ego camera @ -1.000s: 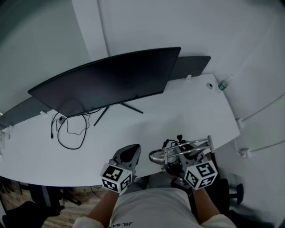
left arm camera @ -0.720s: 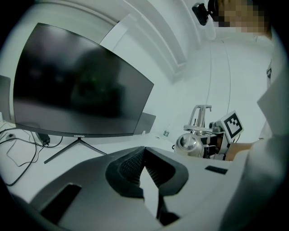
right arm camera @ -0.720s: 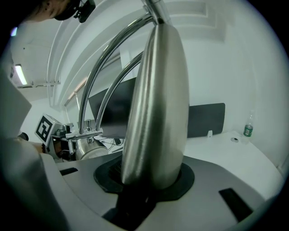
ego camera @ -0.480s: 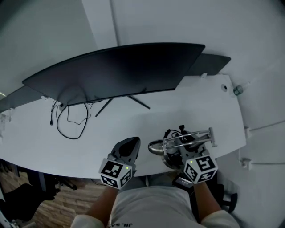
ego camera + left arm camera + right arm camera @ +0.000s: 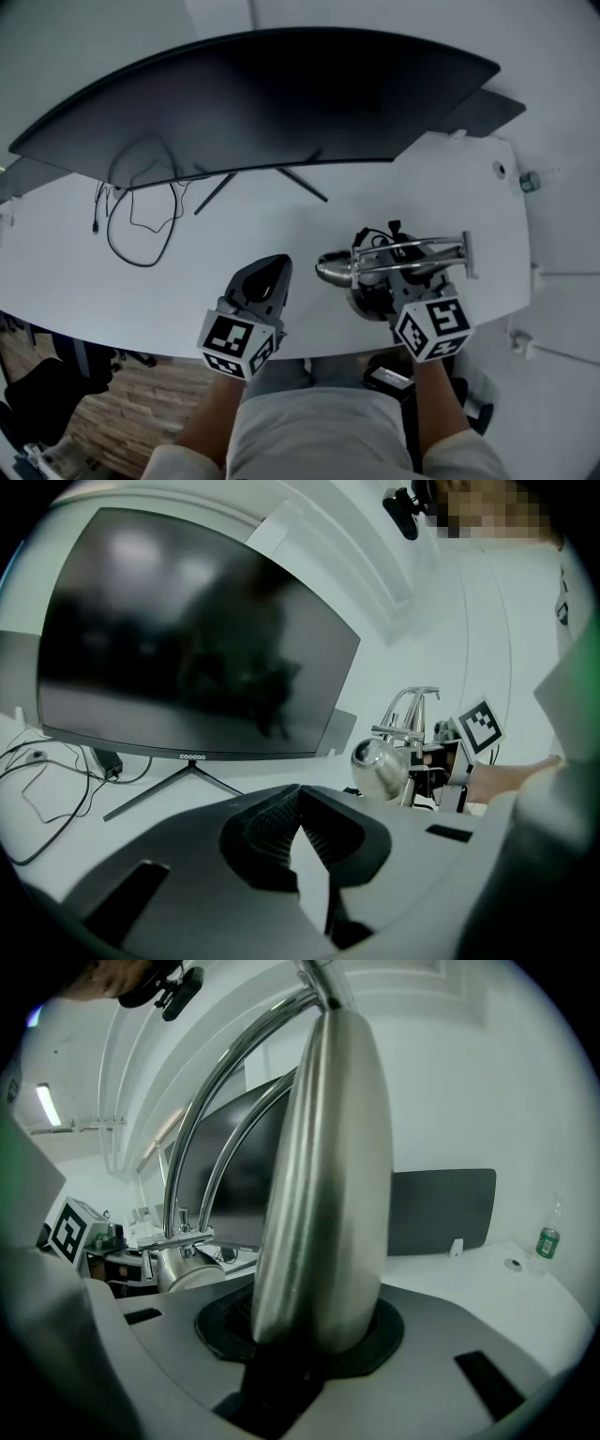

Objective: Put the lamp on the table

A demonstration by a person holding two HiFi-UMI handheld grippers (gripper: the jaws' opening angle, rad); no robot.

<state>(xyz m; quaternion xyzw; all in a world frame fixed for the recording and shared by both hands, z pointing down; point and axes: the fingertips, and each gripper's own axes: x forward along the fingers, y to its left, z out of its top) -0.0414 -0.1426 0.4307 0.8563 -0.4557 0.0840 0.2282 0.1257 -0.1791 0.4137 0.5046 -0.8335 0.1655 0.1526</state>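
A chrome lamp with a rounded shade and thin double arms hangs over the front right part of the white table. My right gripper is shut on it. In the right gripper view the thick metal stem fills the jaws of the right gripper, and the shade hangs to the left. I cannot tell whether the lamp's base touches the table. My left gripper hovers just left of the lamp, shut and empty. The left gripper view shows the shade to the right.
A wide curved monitor on a V-shaped stand takes up the back of the table. A looped black cable lies at the left. A dark panel and a small bottle are at the far right. The table's front edge runs under my hands.
Both grippers have moved forward and a little down, from the table's front edge to over its surface. The lamp came along in the right gripper. The monitor now looks closer.
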